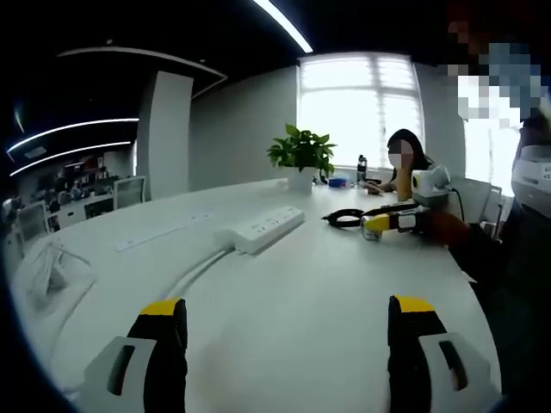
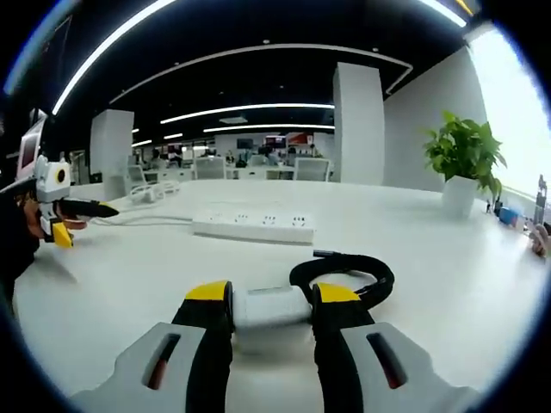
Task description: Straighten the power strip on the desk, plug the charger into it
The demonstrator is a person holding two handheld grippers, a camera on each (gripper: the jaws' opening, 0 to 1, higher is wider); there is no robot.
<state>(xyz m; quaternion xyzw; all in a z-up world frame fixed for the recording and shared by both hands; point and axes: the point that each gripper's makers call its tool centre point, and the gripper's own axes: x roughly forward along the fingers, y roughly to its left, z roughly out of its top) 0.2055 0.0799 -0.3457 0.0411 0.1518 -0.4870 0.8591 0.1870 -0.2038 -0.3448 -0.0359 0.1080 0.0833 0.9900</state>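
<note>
Left gripper view: the left hand-held gripper (image 1: 287, 331) rises from the bottom of the frame with its yellow-tipped jaws spread wide and nothing between them, above the bare white counter (image 1: 318, 284). The white power strip (image 1: 269, 228) lies just above frame centre, running diagonally from lower left to upper right, its white cord (image 1: 191, 274) trailing toward the lower left. At right of centre the right hand-held gripper (image 1: 379, 224) enters from the right edge, with a coiled black cable (image 1: 346, 218) lying just beside it on its left. A potted plant (image 1: 302, 155) stands in the upper middle before a bright window, and a seated person (image 1: 405, 163) is at the upper right. Right gripper view: the right hand-held gripper (image 2: 271, 305) is closed on the white charger (image 2: 269, 307), held between its jaws at lower centre; the black cable (image 2: 344, 274) loops on the counter (image 2: 448, 258) just beyond, to the right. The power strip (image 2: 254, 225) lies crosswise at mid-frame, sockets facing up, apart from the charger. The left hand-held gripper (image 2: 73, 211) shows at the left edge, and the potted plant (image 2: 463, 163) stands at right.
</note>
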